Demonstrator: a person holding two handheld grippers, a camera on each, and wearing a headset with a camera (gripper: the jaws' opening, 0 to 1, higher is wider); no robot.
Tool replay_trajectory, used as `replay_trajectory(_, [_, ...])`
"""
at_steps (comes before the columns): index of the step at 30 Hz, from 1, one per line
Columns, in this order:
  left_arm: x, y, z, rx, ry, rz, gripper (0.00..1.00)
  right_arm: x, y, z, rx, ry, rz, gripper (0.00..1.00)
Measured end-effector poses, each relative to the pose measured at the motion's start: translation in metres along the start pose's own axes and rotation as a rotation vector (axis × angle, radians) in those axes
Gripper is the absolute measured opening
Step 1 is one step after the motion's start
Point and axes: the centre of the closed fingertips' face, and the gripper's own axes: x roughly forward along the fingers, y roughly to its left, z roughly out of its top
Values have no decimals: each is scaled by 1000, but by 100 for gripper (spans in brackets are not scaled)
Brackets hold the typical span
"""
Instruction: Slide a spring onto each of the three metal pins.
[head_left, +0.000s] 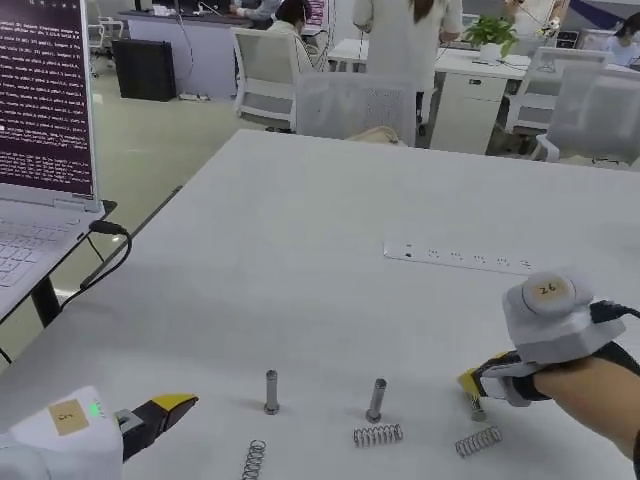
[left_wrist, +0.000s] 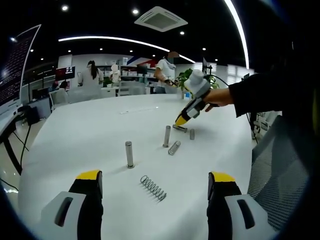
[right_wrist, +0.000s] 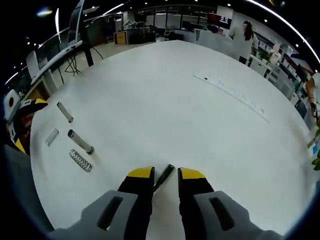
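Two metal pins (head_left: 271, 392) (head_left: 376, 400) stand upright on the white table (head_left: 320, 240). The third pin (head_left: 476, 406) is at the right, tilted between the narrow jaws of my right gripper (head_left: 472, 383), which is shut on it; the right gripper view shows that pin (right_wrist: 164, 177) as a dark bar between the yellow fingertips. Three springs (head_left: 254, 460) (head_left: 378, 434) (head_left: 478, 441) lie flat in front of the pins. My left gripper (head_left: 165, 408) hovers at the near left, open and holding nothing, with the nearest spring (left_wrist: 153, 188) ahead of its jaws.
A white power strip (head_left: 457, 258) lies farther back on the table. A laptop (head_left: 40, 150) with a cable stands on a side table at the left. Chairs, desks and people fill the room behind.
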Motion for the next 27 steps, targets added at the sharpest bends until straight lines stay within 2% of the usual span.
replay_trajectory(1, [0, 0, 0, 0, 0, 0, 84, 1, -2, -1, -4, 8, -12, 17])
replay_trajectory(8, [0, 0, -1, -2, -2, -3, 83, 5, -2, -4, 21, 39, -10, 15])
replay_trajectory(15, [1, 2, 1, -3, -9, -2, 83, 10, -2, -5, 15, 70, -26, 15])
replay_trajectory(19, [1, 2, -1, -7, -6, -2, 82, 10, -2, -6, -8, 92, -43, 11])
replay_trajectory(27, [0, 4, -2, -10, -10, 1, 82, 11, -3, -8, 19, 116, -50, 12])
